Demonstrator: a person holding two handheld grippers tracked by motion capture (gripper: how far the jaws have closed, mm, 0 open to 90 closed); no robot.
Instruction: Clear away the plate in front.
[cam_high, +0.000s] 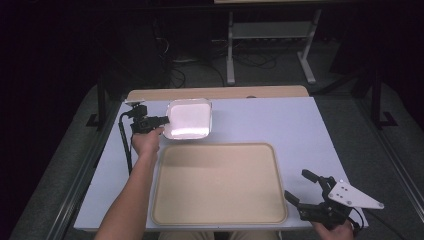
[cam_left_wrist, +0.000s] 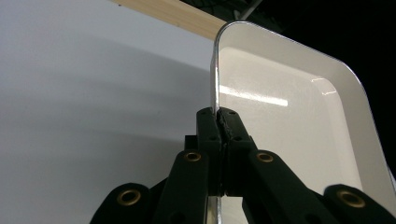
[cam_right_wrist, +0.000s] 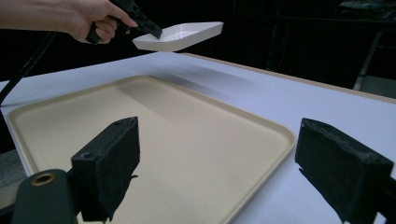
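Lifting a white dish (cam_high: 188, 119) above the worktop (cam_high: 280, 122), the left hand-held gripper (cam_high: 164, 120) pinches its rim.
Its jaws are clamped tight on the edge, probably to carry it toward the beige tray (cam_high: 218, 182); the right hand-held gripper (cam_high: 305, 190) waits wide open, empty.

The left forearm is reaching toward eleven o'clock, its hand (cam_high: 146, 141) gripping the left claw (cam_high: 163, 120) with jaws pressed together. At five o'clock, the right claw (cam_high: 301, 187) is resting with jaws spread wide.
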